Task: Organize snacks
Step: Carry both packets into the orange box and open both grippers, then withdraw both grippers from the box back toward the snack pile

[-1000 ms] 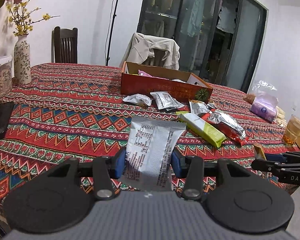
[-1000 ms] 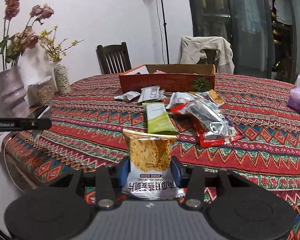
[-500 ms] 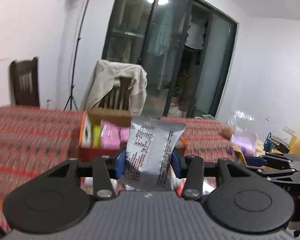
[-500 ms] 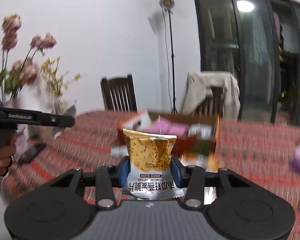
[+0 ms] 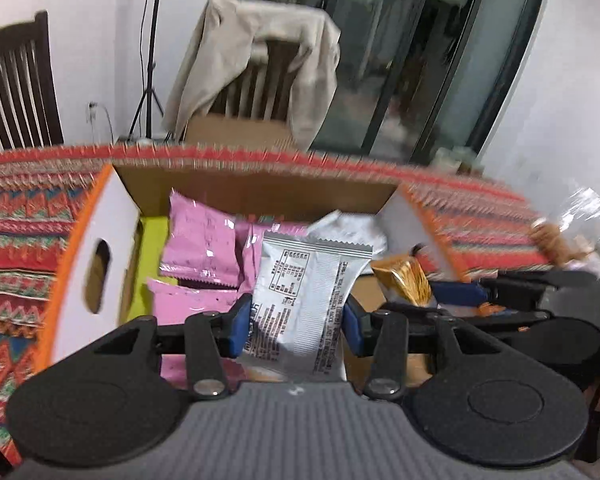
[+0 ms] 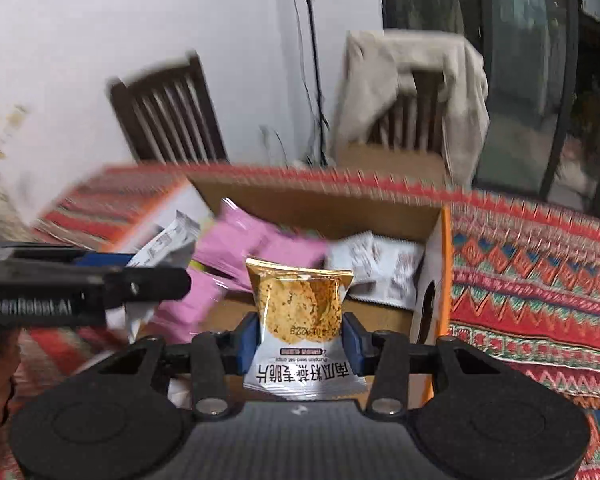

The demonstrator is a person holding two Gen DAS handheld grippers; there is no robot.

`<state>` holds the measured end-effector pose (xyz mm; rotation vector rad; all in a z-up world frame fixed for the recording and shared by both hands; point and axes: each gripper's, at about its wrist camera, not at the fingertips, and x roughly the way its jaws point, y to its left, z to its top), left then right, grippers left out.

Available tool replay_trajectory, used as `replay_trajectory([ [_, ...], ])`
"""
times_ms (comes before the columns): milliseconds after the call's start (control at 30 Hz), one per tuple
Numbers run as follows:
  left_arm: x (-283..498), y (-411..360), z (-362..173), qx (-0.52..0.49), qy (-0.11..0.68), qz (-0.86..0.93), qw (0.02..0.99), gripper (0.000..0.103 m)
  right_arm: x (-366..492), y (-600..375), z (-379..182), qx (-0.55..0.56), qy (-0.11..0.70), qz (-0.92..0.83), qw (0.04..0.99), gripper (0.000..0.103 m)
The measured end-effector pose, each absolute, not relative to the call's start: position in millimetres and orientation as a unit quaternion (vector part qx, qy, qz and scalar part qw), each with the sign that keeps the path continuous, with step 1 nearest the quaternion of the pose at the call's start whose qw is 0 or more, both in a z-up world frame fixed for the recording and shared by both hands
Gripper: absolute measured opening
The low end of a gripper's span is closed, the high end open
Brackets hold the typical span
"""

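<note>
My left gripper [image 5: 296, 326] is shut on a silver snack packet [image 5: 304, 300] with printed text, held upright over the open cardboard box [image 5: 256, 188]. My right gripper [image 6: 300, 338] is shut on a gold oat-crisp packet [image 6: 298, 308], also above the box [image 6: 320, 204]. Inside the box lie pink packets [image 5: 200, 244], a green packet [image 5: 152, 236] and white packets [image 6: 380, 264]. In the left wrist view the right gripper [image 5: 452, 292] comes in from the right with its gold packet [image 5: 404, 276]. The right wrist view has the left gripper [image 6: 112, 276] at the left with its silver packet [image 6: 164, 244].
The box stands on a table with a red patterned cloth [image 6: 532, 276]. Behind it are a chair draped with a beige jacket [image 5: 256, 60], a dark wooden chair [image 6: 168, 116], a light stand and glass doors. A clear bag [image 5: 572, 224] lies at the far right.
Both grippers have swept forward from the near table edge to above the box, each keeping its packet. The loose snacks on the cloth have dropped out of view.
</note>
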<state>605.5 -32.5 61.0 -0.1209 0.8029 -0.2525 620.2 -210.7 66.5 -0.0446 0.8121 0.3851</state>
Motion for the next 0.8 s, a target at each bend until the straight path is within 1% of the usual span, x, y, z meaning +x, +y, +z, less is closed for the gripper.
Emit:
replay_trajectory([
  [133, 632.2, -32.5, 37.0, -0.072, 0.414, -0.108, 0.901, 0.048, 652.8, -191.9, 30.0, -0.069, 0.42, 0.157, 0.891, 0.044],
  [167, 635.1, -32.1, 33.6, -0.076, 0.415, -0.113, 0.9, 0.052, 657.8, -190.2, 24.2, -0.069, 0.424, 0.158, 0.889, 0.046],
  [233, 638.7, -33.4, 32.0, -0.072, 0.413, -0.129, 0.899, 0.057, 661.8, -186.2, 17.2, -0.069, 0.429, 0.165, 0.886, 0.045],
  [267, 637.3, -33.8, 33.1, -0.068, 0.41, -0.131, 0.9, 0.061, 662.4, -184.1, 14.8, -0.07, 0.43, 0.169, 0.884, 0.048],
  [300, 634.8, -34.5, 35.7, -0.062, 0.406, -0.13, 0.902, 0.062, 661.9, -181.8, 12.6, -0.071, 0.431, 0.171, 0.883, 0.055],
  [333, 633.5, -34.7, 38.4, -0.058, 0.402, -0.129, 0.904, 0.062, 660.1, -180.4, 10.9, -0.072, 0.43, 0.174, 0.883, 0.059],
  [367, 632.4, -33.9, 40.6, -0.056, 0.401, -0.129, 0.905, 0.062, 659.1, -179.9, 10.5, -0.073, 0.43, 0.175, 0.883, 0.061],
  [400, 630.1, -32.7, 44.5, -0.056, 0.4, -0.128, 0.906, 0.062, 661.9, -181.7, 10.9, -0.073, 0.429, 0.175, 0.883, 0.061],
  [533, 614.4, -24.5, 69.5, -0.052, 0.388, -0.124, 0.912, 0.064, 655.8, -196.2, 28.1, -0.06, 0.416, 0.176, 0.89, 0.061],
  [633, 594.7, -14.3, 91.3, -0.041, 0.372, -0.12, 0.92, 0.065, 637.4, -209.2, 54.0, -0.055, 0.394, 0.179, 0.9, 0.063],
  [700, 573.8, -7.2, 110.9, -0.03, 0.358, -0.119, 0.925, 0.071, 618.0, -219.2, 77.2, -0.052, 0.374, 0.181, 0.908, 0.067],
  [733, 559.8, -3.0, 122.8, -0.026, 0.35, -0.121, 0.929, 0.076, 606.4, -225.0, 88.9, -0.052, 0.363, 0.181, 0.913, 0.069],
  [767, 549.2, -0.2, 132.0, -0.022, 0.344, -0.121, 0.931, 0.081, 593.4, -230.8, 101.2, -0.052, 0.352, 0.181, 0.917, 0.073],
  [800, 535.4, 3.0, 143.2, -0.017, 0.337, -0.12, 0.934, 0.083, 581.1, -236.8, 112.8, -0.055, 0.341, 0.18, 0.921, 0.077],
])
